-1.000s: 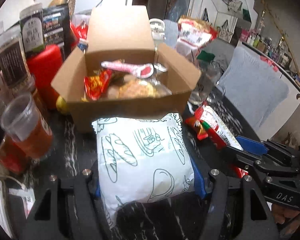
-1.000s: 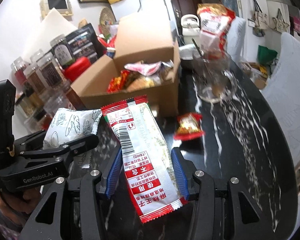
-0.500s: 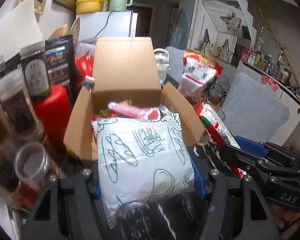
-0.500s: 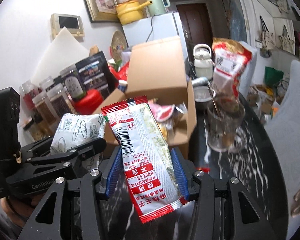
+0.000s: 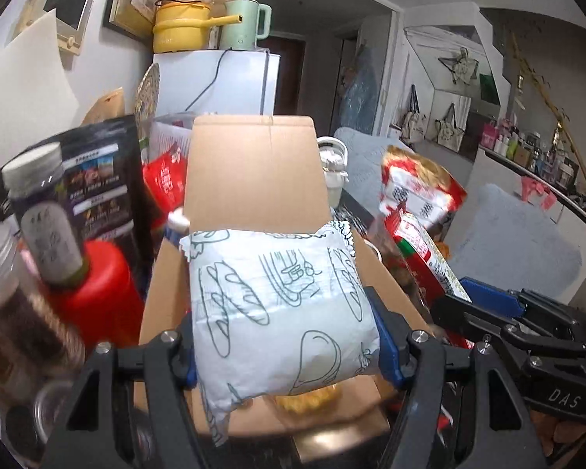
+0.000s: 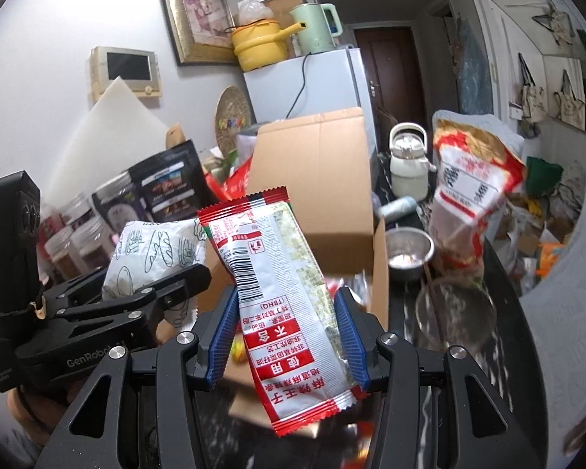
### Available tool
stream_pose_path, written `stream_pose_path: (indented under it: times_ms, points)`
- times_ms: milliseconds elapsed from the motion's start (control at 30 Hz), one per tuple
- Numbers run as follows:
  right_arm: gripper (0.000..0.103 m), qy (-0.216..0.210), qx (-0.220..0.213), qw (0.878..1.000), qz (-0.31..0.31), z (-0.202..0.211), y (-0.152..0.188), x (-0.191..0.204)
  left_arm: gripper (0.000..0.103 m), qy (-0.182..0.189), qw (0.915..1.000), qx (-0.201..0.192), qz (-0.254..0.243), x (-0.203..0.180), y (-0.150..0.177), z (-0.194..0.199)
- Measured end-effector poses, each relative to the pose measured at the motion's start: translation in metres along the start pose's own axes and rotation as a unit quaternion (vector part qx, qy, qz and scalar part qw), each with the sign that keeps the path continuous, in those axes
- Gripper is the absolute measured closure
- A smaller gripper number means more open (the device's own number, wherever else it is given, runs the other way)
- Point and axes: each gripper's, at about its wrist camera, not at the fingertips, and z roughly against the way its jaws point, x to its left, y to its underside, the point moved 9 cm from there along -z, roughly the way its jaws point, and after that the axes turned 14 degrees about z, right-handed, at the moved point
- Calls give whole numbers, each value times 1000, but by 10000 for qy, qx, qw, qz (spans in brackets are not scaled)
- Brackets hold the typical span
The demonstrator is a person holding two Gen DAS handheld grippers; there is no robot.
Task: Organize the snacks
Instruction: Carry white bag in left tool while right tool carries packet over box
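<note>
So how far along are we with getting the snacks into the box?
Done: the cardboard box already holds some snacks. In hand: the left gripper grips the white bread packet over the box, and the right gripper grips the red-edged sachet. Left: release both; the big red-and-white bag stands outside.

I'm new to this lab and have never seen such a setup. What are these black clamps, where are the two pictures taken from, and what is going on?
No robot here: a person holds a two-finger clamp in each hand, and each clamp carries a wide-angle camera looking forward along its fingers. One picture comes from the left gripper, which is shut on a white bread packet. The other comes from the right gripper, shut on a red-edged snack sachet. Each gripper also shows at the side of the other's picture. Both packets hang at an open cardboard box with snacks already inside. Around it on the cluttered table stand jars, a red canister and a big red snack bag.
</note>
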Motion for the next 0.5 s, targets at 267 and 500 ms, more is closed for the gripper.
stream_pose_path:
  times_ms: [267, 500]
  points:
    - [54, -9, -114, 9999, 124, -38, -33, -16, 36, -203, 9996, -171, 69, 11, -34, -34]
    - [54, -54, -174, 9997, 147, -67, -50, -25, 36, -363, 9992, -85, 152, 25, -44, -65]
